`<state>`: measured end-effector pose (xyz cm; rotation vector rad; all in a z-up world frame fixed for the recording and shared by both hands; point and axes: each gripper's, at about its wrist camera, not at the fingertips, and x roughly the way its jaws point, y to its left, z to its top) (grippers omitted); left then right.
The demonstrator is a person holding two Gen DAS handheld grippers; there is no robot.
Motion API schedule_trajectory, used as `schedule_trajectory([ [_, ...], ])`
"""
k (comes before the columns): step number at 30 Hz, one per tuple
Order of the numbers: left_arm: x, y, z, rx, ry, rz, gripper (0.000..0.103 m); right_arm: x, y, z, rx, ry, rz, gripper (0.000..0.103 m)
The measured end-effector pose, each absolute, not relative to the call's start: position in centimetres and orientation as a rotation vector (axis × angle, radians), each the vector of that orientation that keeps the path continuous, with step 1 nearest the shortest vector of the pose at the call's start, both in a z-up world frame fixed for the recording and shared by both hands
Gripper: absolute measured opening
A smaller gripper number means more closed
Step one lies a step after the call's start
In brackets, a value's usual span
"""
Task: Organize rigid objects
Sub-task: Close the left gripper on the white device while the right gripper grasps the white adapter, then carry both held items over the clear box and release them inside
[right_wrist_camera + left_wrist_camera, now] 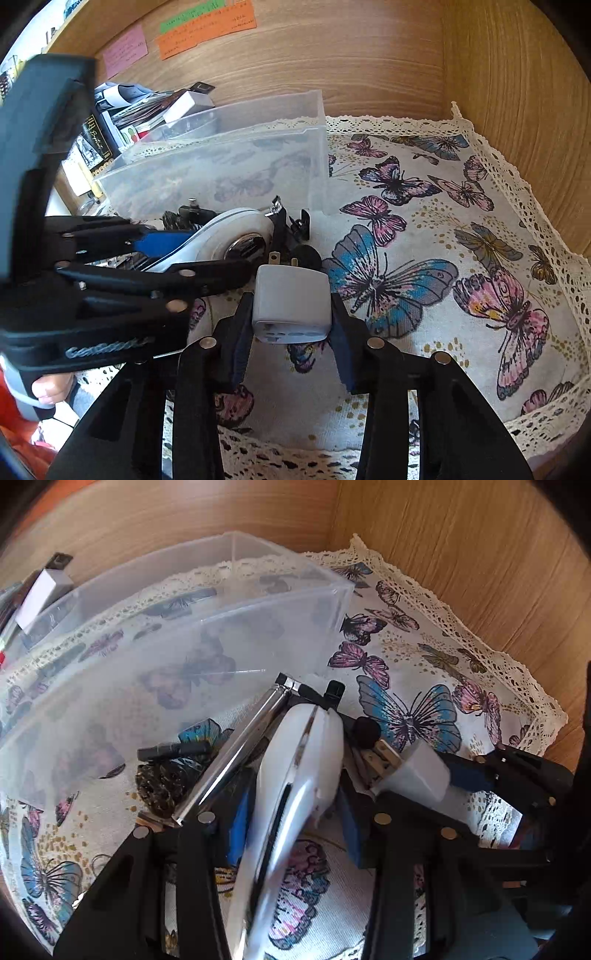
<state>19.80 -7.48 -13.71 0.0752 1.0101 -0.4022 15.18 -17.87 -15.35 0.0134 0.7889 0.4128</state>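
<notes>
The right gripper (291, 332) clamps the grey plug adapter (291, 302) at 6 o'clock of the clear bin (317, 155). The left gripper (291, 812) pinches the white shaver (295, 760). Both grippers crowd 1 pile; lifting could snag the chrome tube (236, 746) or knock neighbours.

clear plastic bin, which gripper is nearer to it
Left. The left gripper, clamped on the white and chrome gadget, is right in front of the clear plastic bin; the right gripper, holding the grey plug adapter, sits farther back.
</notes>
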Motion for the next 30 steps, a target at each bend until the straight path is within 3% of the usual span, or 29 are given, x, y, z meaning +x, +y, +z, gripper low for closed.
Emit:
schedule_trajectory([
  [11, 18.4, -6.6, -12.7, 0.069, 0.939, -0.333, 0.037, 14.8, -19.0, -14.7, 0.048, 0.760, 0.404, 0.036],
  [30, 14.5, 1.6, -5.4, -0.068, 0.647, -0.118, 0.036, 14.3, -14.3, -8.0, -0.033, 0.558, 0.460, 0.036],
])
